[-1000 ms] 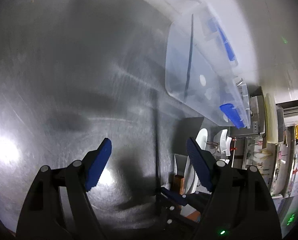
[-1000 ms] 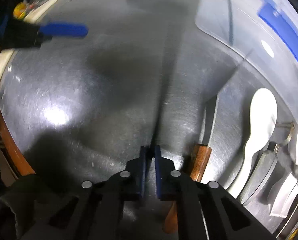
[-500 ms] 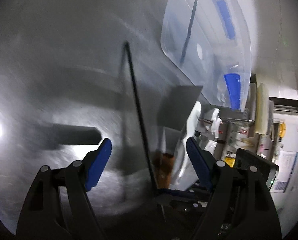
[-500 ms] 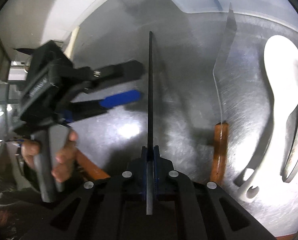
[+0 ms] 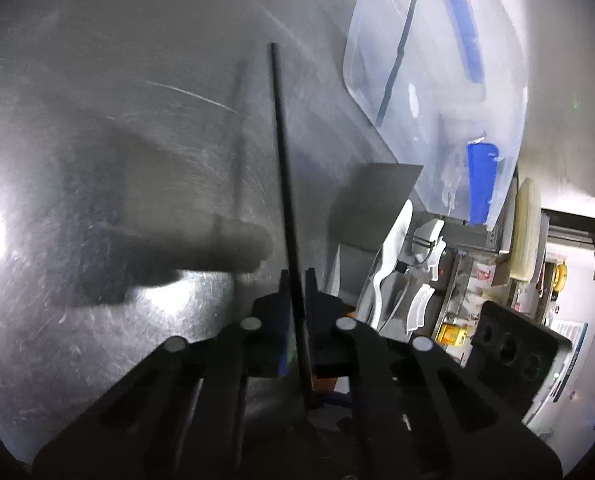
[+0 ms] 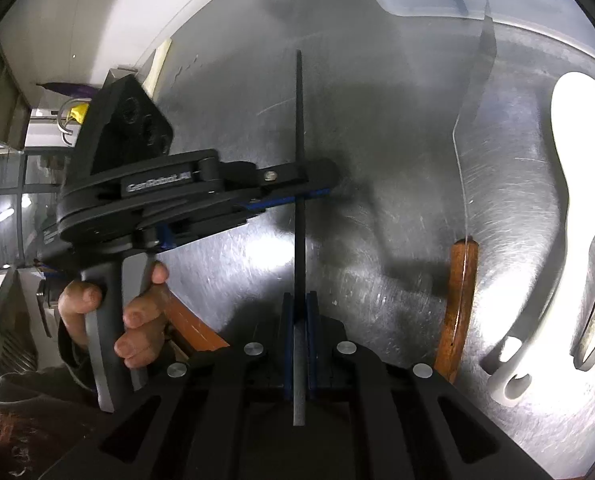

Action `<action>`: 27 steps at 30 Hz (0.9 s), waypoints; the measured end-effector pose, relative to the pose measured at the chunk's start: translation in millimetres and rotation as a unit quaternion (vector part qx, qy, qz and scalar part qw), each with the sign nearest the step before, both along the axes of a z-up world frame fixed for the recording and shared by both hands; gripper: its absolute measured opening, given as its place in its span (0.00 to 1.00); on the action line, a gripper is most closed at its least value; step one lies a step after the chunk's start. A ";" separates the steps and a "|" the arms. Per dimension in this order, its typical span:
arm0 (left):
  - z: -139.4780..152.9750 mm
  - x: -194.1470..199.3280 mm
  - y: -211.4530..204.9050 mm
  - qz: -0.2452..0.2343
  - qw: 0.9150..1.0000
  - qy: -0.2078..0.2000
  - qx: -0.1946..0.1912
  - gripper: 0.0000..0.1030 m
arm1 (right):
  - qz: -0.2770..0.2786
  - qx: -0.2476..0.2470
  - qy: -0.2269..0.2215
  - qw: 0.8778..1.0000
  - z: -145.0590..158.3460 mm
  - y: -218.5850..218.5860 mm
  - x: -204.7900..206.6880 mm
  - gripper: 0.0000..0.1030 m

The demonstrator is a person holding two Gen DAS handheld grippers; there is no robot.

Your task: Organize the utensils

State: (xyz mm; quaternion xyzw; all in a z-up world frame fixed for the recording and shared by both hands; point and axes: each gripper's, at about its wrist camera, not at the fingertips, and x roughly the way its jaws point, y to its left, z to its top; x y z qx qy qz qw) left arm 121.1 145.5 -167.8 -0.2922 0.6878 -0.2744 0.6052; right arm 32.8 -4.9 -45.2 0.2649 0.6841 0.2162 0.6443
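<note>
Nearest the right wrist camera, the right gripper [image 6: 299, 312] stood pressed together on the thick end of a thin black chopstick [image 6: 298, 160], which ran straight away from the lens above the scratched steel table [image 6: 377, 140]. Partway along that stick, the left gripper [image 6: 297, 196] reached in from the left side, gripped by a person's hand [image 6: 117, 312]; its jaws had just been closing and now pinched the same chopstick, so both tools held one stick at two places. In the left wrist view the left gripper [image 5: 295, 280] showed the chopstick [image 5: 283, 168] passing between its blue pads and rising beyond them, with its shadow lying on the steel just beside it. To the right of the right gripper lay a knife [image 6: 467, 184] with a wooden handle, its blade pointing away toward the far edge. Further right rested a white spoon [image 6: 577, 128] and, touching its lower side, a grey metal utensil whose kind I cannot tell. Farthest off stood a clear plastic bin [image 5: 429, 92] with blue latches, and a second dark stick [image 5: 399, 56] lay inside it.
</note>
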 end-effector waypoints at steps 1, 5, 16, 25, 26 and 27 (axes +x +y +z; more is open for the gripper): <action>4.4 -1.2 1.5 0.003 1.000 -0.007 -0.002 0.05 | 0.003 0.002 -0.004 1.000 1.8 -0.5 0.7 0.07; 24.8 -3.6 8.4 0.008 0.999 -0.034 -0.015 0.05 | 0.014 0.007 -0.023 1.000 10.0 3.4 3.8 0.07; 142.6 -1.0 1.2 -0.001 0.979 -0.190 -0.073 0.06 | 0.034 0.004 -0.161 0.986 96.0 -15.5 14.3 0.07; 239.6 94.1 -111.3 -0.088 0.944 -0.314 -0.046 0.06 | -0.027 -0.101 -0.263 0.959 172.9 -96.2 93.8 0.07; 243.0 107.9 -125.5 -0.094 0.944 -0.315 -0.036 0.06 | -0.031 -0.112 -0.264 0.957 175.6 -103.1 105.7 0.07; 244.4 124.8 -142.0 -0.108 0.944 -0.309 -0.028 0.06 | -0.041 -0.122 -0.265 0.956 177.1 -112.5 117.5 0.07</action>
